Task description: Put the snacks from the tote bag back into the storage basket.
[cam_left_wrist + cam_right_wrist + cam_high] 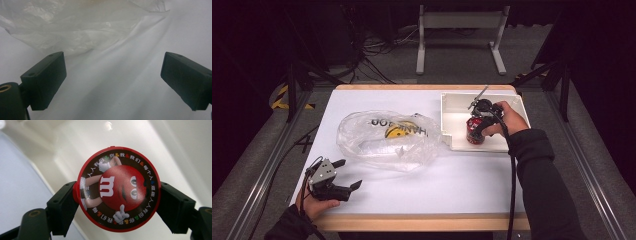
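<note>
- High view: my right gripper (pixel 477 125) clamps the red can (pixel 474 133) inside the white tray (pixel 452 107) at the table's (pixel 462 185) far right corner; my left gripper (pixel 343 175) idles near the front left corner, short of the plastic bag (pixel 387 140).
- Left gripper view: jaws apart, nothing between; bag ahead.
- Right gripper view: jaws pinch the can's round lid (pixel 117 188) at its rim; I judge the curved sides could slip or tilt the can.

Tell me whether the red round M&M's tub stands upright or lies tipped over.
Upright: the red round M&M's tub stands in the white tray, its lid facing up between the right gripper's jaws.
</note>
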`<state>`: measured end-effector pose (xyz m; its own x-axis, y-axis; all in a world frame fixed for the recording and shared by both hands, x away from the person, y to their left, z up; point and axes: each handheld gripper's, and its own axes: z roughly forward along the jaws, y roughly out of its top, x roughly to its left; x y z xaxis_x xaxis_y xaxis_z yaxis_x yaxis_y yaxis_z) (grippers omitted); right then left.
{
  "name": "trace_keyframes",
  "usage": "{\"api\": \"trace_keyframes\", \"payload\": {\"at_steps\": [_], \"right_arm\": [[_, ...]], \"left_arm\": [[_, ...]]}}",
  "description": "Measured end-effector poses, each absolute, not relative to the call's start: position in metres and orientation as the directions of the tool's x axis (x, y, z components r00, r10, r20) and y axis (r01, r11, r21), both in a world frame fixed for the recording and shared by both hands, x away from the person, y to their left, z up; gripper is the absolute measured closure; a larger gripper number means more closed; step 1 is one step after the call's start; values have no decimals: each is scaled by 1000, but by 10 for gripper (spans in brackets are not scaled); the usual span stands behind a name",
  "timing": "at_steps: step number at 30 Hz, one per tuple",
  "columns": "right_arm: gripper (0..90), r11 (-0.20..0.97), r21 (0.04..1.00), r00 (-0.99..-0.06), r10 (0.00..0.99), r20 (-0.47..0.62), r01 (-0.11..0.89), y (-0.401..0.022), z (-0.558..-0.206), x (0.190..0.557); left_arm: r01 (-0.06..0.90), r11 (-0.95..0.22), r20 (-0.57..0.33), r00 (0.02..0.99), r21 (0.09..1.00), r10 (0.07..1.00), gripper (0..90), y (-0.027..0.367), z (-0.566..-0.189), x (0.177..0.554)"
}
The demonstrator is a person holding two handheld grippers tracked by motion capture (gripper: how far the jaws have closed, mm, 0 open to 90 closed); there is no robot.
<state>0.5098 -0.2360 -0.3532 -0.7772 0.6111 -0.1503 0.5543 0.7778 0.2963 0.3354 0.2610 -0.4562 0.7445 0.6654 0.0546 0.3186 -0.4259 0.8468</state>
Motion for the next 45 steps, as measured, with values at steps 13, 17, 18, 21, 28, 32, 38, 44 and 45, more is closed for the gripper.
{"api": "trace_keyframes", "payload": {"at_steps": [13, 17, 18, 21, 28, 32, 38, 44, 45], "right_arm": [[227, 782, 284, -778, 609, -154, 556, -236, -362, 516], [226, 779, 282, -775, 613, -153, 560, -235, -362, 517], [226, 779, 282, -775, 613, -153, 560, -235, -362, 517], [226, 778, 279, -775, 614, -151, 562, -236, -362, 517], [225, 771, 288, -769, 622, -149, 568, -237, -363, 516], [224, 770, 287, -767, 624, -152, 570, -236, -364, 516], [224, 770, 283, -762, 627, -164, 572, -235, -363, 515], [220, 773, 286, -756, 626, -193, 567, -233, -360, 513], [215, 773, 292, -755, 625, -199, 563, -232, -360, 513]], "left_arm": [[316, -426, 53, 748, 848, 661, 72, 261, -456, 335], [315, -427, 54, 749, 848, 660, 71, 261, -456, 335], [314, -426, 54, 749, 848, 660, 71, 262, -456, 335], [314, -423, 52, 748, 850, 661, 71, 262, -456, 335], [313, -419, 50, 749, 852, 661, 72, 262, -456, 335], [313, -420, 50, 750, 852, 660, 72, 262, -456, 335], [311, -419, 49, 751, 853, 658, 72, 262, -456, 335], [313, -419, 47, 752, 852, 658, 72, 262, -457, 335], [313, -418, 46, 752, 853, 658, 71, 262, -457, 335]]}}
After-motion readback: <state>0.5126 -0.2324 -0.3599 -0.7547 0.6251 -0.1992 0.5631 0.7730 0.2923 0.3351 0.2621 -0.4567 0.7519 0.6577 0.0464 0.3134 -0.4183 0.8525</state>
